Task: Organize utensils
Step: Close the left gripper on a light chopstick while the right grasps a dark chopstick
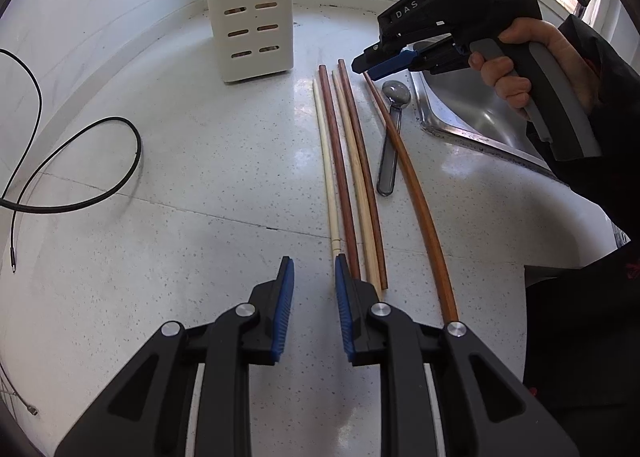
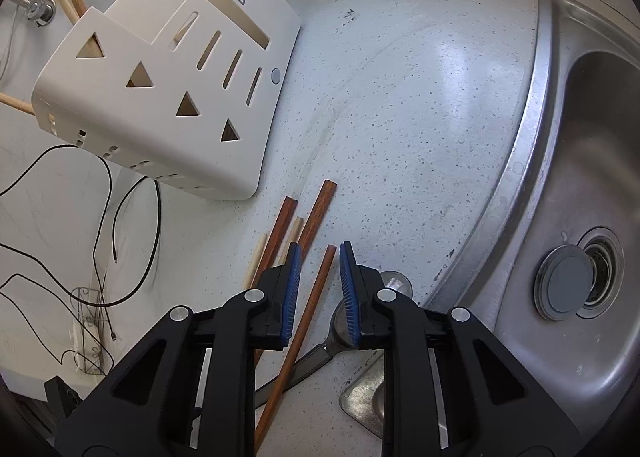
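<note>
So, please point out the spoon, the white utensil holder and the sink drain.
spoon (image 1: 396,92), left wrist view, on its bowl.
white utensil holder (image 2: 168,113), right wrist view, on its front wall.
sink drain (image 2: 570,285), right wrist view, on its stopper.

Left tool (image 1: 314,261) and right tool (image 2: 319,251) tilt downward, jaws narrowly apart

Utensil holder (image 1: 250,5) and sink (image 2: 580,185) flank bare counter (image 2: 400,117).

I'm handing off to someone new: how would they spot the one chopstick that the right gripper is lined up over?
Start at the steel sink; on the speckled counter beside it lies a grey spoon. The orange-brown chopstick crosses over that spoon's handle, with the right gripper above one end. Unlike the four chopsticks lying tight together, it lies apart, angled, nearest the sink.
</note>
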The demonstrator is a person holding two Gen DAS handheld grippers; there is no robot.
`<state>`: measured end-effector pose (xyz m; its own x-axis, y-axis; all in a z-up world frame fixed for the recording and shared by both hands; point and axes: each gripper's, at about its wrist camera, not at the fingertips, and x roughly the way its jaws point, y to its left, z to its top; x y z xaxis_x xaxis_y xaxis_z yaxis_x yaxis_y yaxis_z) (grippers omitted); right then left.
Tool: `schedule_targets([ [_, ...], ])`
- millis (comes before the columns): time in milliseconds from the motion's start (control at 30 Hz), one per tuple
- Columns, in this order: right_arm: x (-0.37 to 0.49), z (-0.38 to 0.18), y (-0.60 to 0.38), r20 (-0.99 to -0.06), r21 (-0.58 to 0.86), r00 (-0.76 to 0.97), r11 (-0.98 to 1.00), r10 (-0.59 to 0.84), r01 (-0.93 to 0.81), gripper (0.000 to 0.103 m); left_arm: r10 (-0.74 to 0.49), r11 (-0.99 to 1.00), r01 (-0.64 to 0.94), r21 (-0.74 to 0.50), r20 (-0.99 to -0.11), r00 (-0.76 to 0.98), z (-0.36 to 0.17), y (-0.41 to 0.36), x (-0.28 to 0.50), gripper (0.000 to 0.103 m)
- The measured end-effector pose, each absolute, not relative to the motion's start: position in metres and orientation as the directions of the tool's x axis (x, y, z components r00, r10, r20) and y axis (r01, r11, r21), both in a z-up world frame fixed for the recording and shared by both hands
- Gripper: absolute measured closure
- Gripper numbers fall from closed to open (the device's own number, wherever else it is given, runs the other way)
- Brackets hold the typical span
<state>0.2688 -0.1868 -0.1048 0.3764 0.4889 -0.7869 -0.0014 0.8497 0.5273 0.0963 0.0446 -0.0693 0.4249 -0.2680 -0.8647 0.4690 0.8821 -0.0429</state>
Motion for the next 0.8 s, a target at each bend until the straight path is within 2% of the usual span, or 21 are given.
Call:
schedule_targets([
  [267, 0.269, -0.105, -0.182, -0.798, 0.505, 0.373, 0.863, 0.474, -0.016, 0.084, -0.259, 0.882, 0.470, -0.044, -0.878, 0.403, -0.073, 0.043, 0.099, 0.084],
  [400, 0.269, -0.105, -0.181, -0.799, 0.502, 0.374, 0.865, 0.470, -0.016, 0.085, -0.222, 0.884, 0.468, -0.007, -0.887, 0.406, -0.073, 0.037, 0.102, 0.085],
  [500, 0.270, -0.105, -0.178, -0.813, 0.486, 0.367, 0.874, 0.453, -0.001, 0.089, -0.178, 0.897, 0.440, 0.029, -0.890, 0.421, -0.074, 0.033, 0.109, 0.094],
  [600, 0.272, -0.106, -0.178, -0.815, 0.488, 0.363, 0.873, 0.451, 0.010, 0.093, -0.170, 0.905, 0.425, 0.023, -0.896, 0.410, -0.073, 0.033, 0.114, 0.097],
  [800, 0.274, -0.107, -0.181, -0.814, 0.496, 0.359, 0.868, 0.456, 0.022, 0.095, -0.173, 0.918, 0.396, 0.007, -0.892, 0.417, -0.073, 0.036, 0.118, 0.099],
])
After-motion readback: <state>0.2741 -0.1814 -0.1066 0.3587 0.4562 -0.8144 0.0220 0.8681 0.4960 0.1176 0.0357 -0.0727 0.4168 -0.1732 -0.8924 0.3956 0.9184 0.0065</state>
